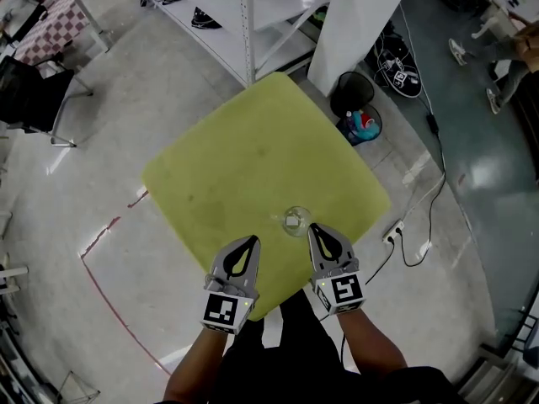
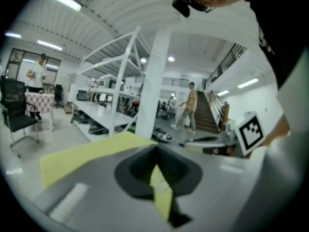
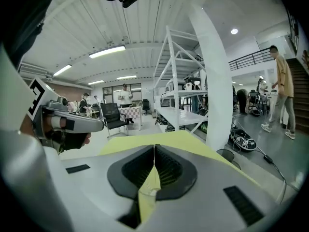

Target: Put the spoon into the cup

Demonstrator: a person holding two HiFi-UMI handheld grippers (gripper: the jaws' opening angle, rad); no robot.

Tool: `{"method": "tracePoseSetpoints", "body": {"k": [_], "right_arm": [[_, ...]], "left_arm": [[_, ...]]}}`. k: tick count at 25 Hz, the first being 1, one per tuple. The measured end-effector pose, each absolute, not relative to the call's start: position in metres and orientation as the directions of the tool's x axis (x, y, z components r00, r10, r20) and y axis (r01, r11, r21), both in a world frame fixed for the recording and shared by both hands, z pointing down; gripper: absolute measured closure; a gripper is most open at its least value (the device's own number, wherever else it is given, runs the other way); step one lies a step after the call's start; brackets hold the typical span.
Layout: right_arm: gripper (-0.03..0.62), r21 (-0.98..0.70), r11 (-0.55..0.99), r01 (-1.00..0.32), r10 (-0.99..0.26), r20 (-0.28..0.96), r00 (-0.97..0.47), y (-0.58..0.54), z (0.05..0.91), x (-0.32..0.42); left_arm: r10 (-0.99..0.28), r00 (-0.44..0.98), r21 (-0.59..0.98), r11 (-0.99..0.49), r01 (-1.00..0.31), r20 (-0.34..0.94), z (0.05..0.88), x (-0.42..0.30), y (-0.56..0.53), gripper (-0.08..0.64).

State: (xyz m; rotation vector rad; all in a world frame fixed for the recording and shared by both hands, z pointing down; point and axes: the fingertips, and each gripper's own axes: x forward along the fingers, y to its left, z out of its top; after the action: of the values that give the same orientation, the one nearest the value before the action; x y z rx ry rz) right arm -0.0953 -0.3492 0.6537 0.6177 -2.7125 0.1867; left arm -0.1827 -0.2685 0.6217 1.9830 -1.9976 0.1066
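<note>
1. A yellow-green table (image 1: 227, 167) is seen from above on a grey floor, with a white shelving rack (image 1: 253, 15) and a white pillar (image 1: 362, 23) beyond its far corner.
2. A clear cup (image 1: 296, 221) is stood upright on the table near the near edge, just ahead of the right gripper's tip.
3. A pale shape is seen inside the cup; whether it is the spoon cannot be told from the head view.
4. The left gripper (image 1: 252, 240) is held over the near edge of the table, to the left of the cup and apart from it. In the left gripper view its jaws (image 2: 155, 150) are seen closed tip to tip, with nothing held between them.
5. The right gripper (image 1: 313, 226) is pointed at the cup, its tip just beside the rim. In the right gripper view its jaws (image 3: 154, 147) are seen pressed together and empty.
6. A black bin (image 1: 355, 108) is placed on the floor by the pillar.
</note>
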Motion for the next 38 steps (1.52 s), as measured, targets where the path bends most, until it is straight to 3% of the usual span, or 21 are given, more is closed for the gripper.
{"method": "tracePoseSetpoints", "body": {"k": [15,18,19,32,38], "right_arm": [[0.577,-0.099,0.893,-0.438,-0.355,0.443,-0.824,-0.357,0.698,-0.096],[0.472,-0.114,0.889,-0.443,-0.352,0.447,-0.822,-0.352,0.703,-0.101],[0.471,-0.116,0.888,-0.444,-0.353,0.447,-0.822,-0.352,0.704,-0.100],[0.471,-0.050,0.872,-0.486,-0.441,0.351,-0.826,-0.350,0.645,-0.078],[0.553,-0.013,0.869,-0.494,-0.472,0.275,-0.837,-0.328,0.596,-0.077]], "left_arm": [[-0.949,0.001,0.181,0.059,-0.982,0.315,0.639,-0.178,-0.264,0.552],[-0.943,0.005,0.177,0.057,-0.982,0.334,0.636,-0.179,-0.256,0.552],[-0.941,0.007,0.179,0.057,-0.982,0.338,0.636,-0.178,-0.255,0.552],[-0.958,0.028,0.148,0.016,-0.989,0.286,0.605,-0.167,-0.248,0.552],[-0.972,0.064,0.132,-0.034,-0.991,0.226,0.572,-0.169,-0.243,0.552]]}}
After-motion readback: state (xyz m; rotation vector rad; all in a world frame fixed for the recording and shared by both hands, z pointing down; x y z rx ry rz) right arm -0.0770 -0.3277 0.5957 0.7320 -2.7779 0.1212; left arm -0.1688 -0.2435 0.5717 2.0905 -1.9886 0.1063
